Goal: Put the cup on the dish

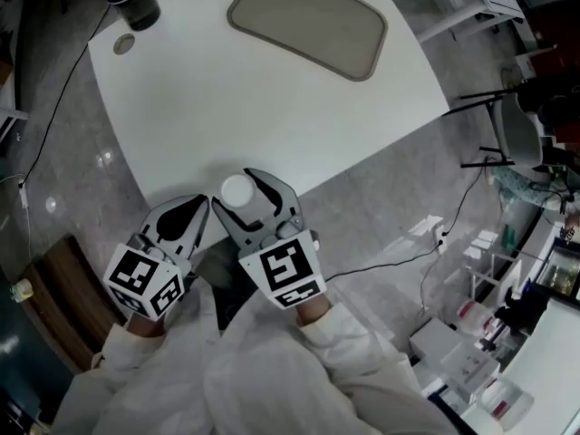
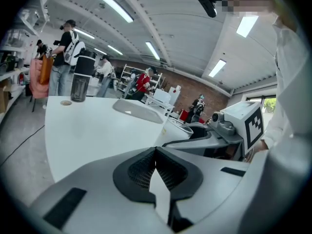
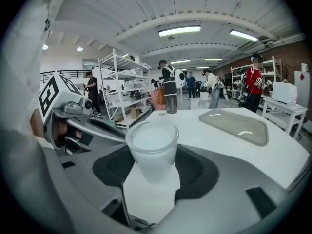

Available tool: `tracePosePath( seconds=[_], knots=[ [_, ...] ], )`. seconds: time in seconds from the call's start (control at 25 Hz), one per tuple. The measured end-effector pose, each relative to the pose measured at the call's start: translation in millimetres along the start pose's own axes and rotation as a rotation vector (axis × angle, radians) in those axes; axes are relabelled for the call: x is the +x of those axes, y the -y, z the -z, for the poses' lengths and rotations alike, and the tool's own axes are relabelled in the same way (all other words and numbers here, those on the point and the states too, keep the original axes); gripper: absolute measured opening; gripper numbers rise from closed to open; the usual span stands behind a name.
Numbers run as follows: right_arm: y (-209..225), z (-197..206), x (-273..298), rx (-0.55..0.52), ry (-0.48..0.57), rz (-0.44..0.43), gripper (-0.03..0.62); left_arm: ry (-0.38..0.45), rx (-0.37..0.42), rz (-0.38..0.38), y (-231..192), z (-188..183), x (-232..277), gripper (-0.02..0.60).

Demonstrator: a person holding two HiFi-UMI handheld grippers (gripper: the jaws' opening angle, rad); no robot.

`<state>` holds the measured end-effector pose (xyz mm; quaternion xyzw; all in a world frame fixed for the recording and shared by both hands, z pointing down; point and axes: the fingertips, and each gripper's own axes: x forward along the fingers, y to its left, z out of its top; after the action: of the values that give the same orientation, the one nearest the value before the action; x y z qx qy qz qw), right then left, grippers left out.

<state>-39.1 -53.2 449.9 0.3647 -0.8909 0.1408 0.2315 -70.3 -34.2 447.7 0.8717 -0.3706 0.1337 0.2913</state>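
Frosted white cup [image 3: 152, 147]: right gripper [image 1: 241, 191] clamping it upright to land flat on grey rounded dish [image 1: 308, 21] at 1 o'clock; left gripper [image 2: 156, 154] closed, idling.

The cup [image 3: 152, 147] looks frosted and translucent; the dish [image 1: 308, 21] smooth, faintly glossy; the table [image 1: 227, 107] matt white.

Lab/workshop hall w/ shelf racks [image 3: 121, 89], strip lights [image 3: 179, 30] & people [image 3: 254, 84] standing about.
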Motion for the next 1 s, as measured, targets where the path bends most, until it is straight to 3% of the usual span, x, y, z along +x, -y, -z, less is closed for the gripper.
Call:
tracePosePath(
  seconds=[0.12,0.56,0.8,1.0],
  knots=[
    [7.3,-11.0,-15.9,0.006,0.035,0.037,0.264,0.016,0.021,0.030,8.8,-14.5,-0.2,0.007],
    [35.5,-57.6,-60.6,-0.036,0.133,0.184,0.264,0.093,0.218,0.087,35.1,-76.4,-0.4,0.008],
    [37.4,-77.2,-90.5,-0.042,0.186,0.233,0.264,0.137,0.229,0.161,65.1,-100.1,-2.5,0.006],
    [33.7,-85.0,-97.4,-0.055,0.203,0.275,0.264,0.142,0.241,0.167,63.4,-102.5,-5.2,0.008]
  ],
)
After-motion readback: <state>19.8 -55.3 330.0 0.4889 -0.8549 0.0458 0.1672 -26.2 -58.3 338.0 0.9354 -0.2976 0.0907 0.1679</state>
